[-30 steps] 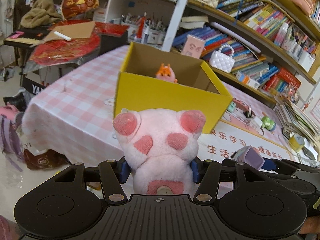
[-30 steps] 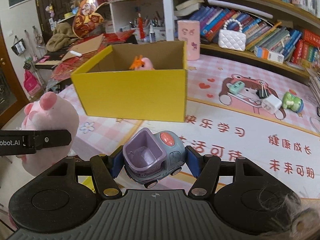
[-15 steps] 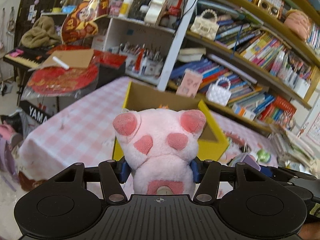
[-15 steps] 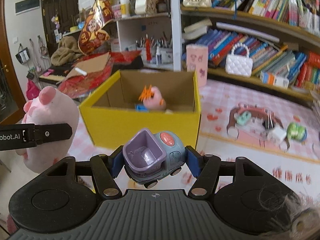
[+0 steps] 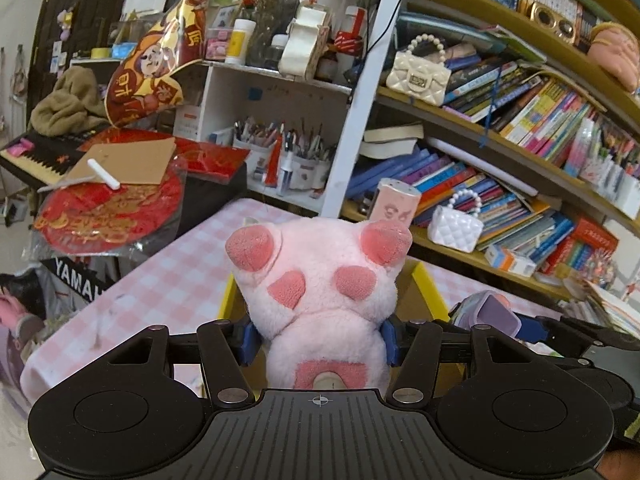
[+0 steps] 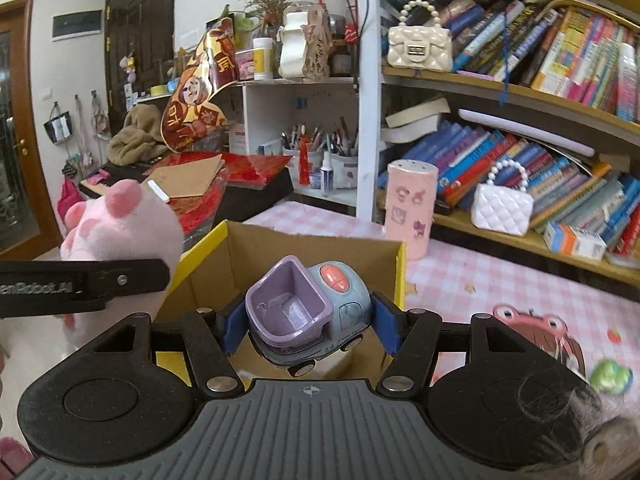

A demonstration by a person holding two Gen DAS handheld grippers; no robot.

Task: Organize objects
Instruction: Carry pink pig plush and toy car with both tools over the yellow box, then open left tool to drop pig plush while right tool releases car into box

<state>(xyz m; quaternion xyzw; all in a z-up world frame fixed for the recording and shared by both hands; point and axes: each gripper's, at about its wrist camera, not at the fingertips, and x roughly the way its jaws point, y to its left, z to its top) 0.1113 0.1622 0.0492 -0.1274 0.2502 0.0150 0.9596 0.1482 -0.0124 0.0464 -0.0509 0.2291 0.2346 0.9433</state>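
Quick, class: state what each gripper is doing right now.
Left gripper: shut on the pink plush toy.
Right gripper: shut on the toy truck.

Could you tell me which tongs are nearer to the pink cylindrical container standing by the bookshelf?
Right. The right tongs, holding the toy truck, sit over the yellow box beside the pink container; the left tongs, gripping the pink plush, are farther away.

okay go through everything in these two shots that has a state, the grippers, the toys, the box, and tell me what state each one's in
left gripper: shut on the pink plush toy, held off the table.
right gripper: shut on the toy truck, held over the box.
toy truck: upright, purple bucket empty.
yellow cardboard box: open at the top; contents hidden in both views.
pink checked table: covered with a cloth.
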